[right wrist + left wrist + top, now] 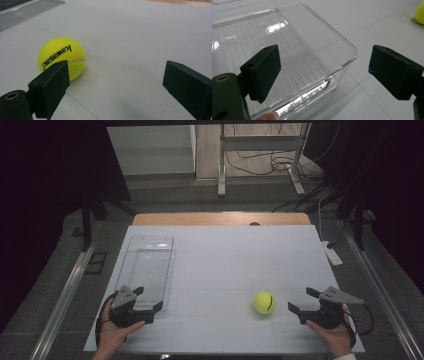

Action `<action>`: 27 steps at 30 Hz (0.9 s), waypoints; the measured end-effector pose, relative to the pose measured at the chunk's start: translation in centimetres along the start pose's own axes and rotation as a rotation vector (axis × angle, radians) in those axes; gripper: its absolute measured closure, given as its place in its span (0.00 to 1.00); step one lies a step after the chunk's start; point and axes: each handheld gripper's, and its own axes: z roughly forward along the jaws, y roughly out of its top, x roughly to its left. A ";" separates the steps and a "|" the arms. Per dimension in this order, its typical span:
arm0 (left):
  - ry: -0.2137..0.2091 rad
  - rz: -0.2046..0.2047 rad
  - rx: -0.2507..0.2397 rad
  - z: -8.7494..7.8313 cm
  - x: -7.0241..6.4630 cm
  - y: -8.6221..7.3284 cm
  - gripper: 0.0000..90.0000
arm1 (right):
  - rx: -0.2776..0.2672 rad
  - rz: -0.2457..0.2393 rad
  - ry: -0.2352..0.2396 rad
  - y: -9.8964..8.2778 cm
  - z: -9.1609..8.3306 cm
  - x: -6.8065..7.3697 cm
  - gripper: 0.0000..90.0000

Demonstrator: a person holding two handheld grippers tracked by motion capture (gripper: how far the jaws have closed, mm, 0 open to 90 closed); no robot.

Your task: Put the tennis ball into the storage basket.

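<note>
A yellow-green tennis ball (263,302) lies on the white table, right of centre and near the front. In the right gripper view the ball (60,56) rests just beyond the left jaw and carries black lettering. My right gripper (301,299) is open a short way to the ball's right, with nothing between its jaws (116,75). An empty clear plastic tray (125,265) stands on the left side. My left gripper (149,298) is open at the tray's near right corner. Its jaws (324,58) straddle that corner (352,47) without touching it, and the ball (420,13) shows far off.
The white tabletop (225,260) ends in a wooden strip (220,218) at the far side. A white power strip (331,253) lies off the right edge. Metal frame legs (221,165) and cables stand on the floor beyond. Both hands sit near the front edge.
</note>
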 end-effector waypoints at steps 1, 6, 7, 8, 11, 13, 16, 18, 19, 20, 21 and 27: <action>-0.001 -0.001 -0.003 0.0 0.0 0.0 0.13 | 0.001 0.002 0.002 0.0 0.0 0.0 0.08; -0.003 -0.002 0.001 0.0 -0.1 0.0 0.13 | 0.000 0.002 0.005 0.0 -0.1 0.1 0.09; -0.004 -0.001 0.001 0.0 -0.1 0.0 0.13 | -0.001 0.001 0.003 0.0 -0.1 0.1 0.09; -0.005 -0.002 -0.001 0.0 -0.1 0.0 0.13 | -0.001 0.002 0.003 0.0 -0.1 0.1 0.09; -0.006 -0.004 -0.002 0.0 -0.1 0.1 0.13 | 0.001 0.002 0.003 0.0 -0.1 0.0 0.09; -0.011 -0.010 0.000 -0.1 -0.1 0.1 0.13 | 0.002 0.002 0.001 0.0 -0.1 0.0 0.09; -0.015 -0.012 -0.001 -0.1 -0.1 0.2 0.13 | 0.000 0.006 0.003 -0.1 -0.1 0.0 0.09; -0.020 -0.014 -0.003 -0.2 -0.2 0.4 0.12 | 0.000 0.007 0.002 -0.1 -0.1 0.0 0.09; -0.019 -0.014 -0.005 -0.2 -0.2 0.4 0.13 | 0.000 0.007 0.003 -0.1 0.0 0.0 0.09; -0.020 -0.015 -0.004 -0.2 -0.2 0.5 0.12 | 0.001 0.007 0.002 -0.1 0.0 -0.1 0.09; -0.022 -0.016 -0.005 -0.2 -0.3 0.6 0.12 | 0.002 0.007 0.002 -0.1 0.0 0.0 0.09; -0.028 -0.010 -0.001 -0.2 -0.5 0.9 0.12 | 0.004 0.006 0.000 -0.1 0.0 0.0 0.09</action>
